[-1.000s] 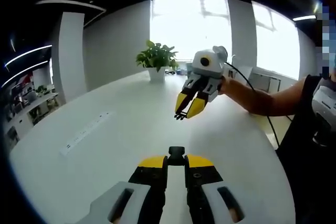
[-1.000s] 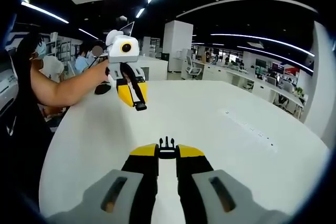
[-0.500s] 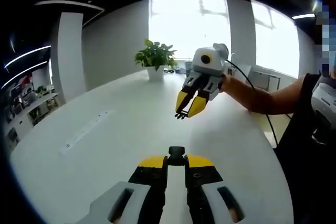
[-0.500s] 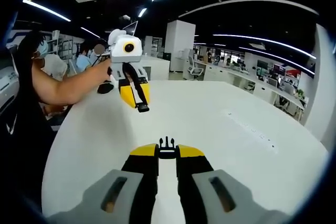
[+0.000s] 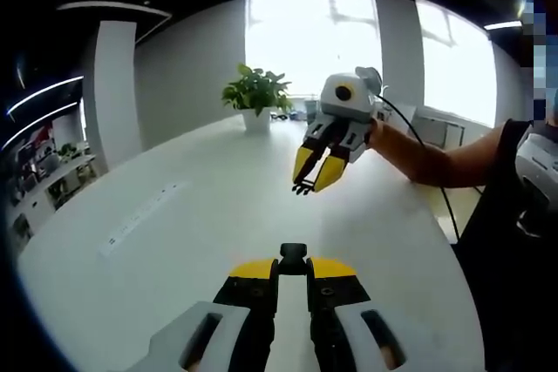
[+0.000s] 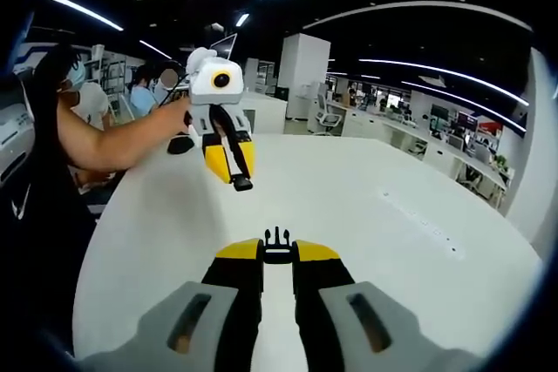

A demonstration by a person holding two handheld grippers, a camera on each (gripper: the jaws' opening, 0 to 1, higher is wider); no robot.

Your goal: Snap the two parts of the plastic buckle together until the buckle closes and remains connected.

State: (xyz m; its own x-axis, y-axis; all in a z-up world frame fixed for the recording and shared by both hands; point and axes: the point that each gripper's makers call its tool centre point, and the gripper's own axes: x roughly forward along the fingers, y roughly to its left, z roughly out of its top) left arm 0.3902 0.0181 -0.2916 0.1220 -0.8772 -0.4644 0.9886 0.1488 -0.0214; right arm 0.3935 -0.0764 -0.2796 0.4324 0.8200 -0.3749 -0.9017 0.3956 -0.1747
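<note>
Both halves are picked up and held in the air over the white worktop (image 5: 174,241); mating not started.

Left gripper (image 5: 293,260): fingers closed on the socket half (image 5: 293,254), a small black block poking out between the yellow tips, bottom centre of the left gripper view. Same gripper appears upper left of centre in the right gripper view (image 6: 240,182), socket end pointing down toward the camera.

Right gripper (image 6: 277,247): fingers closed on the pronged half (image 6: 277,240), 3 black prongs sticking up past the tips, bottom centre of the right gripper view. In the left gripper view it sits right of centre, upper half (image 5: 305,186), prongs aimed down-left.

The 2 grippers face each other, well apart, and by my read off-axis: each looks tilted relative to the other.

Step in hand, as I judge it: approach and alignment before insertion.

Next move needs:
- bring prongs and socket mouth onto 1 line, with roll matched so the flat faces agree
- close the gap straight along that axis
- push until the side prongs latch, then check it holds

Risk: both grips are at the very tips, so a skewed push could twist a half out of the fingers.

Potted plant (image 5: 256,98) at the far end of the worktop, out of the way.
</note>
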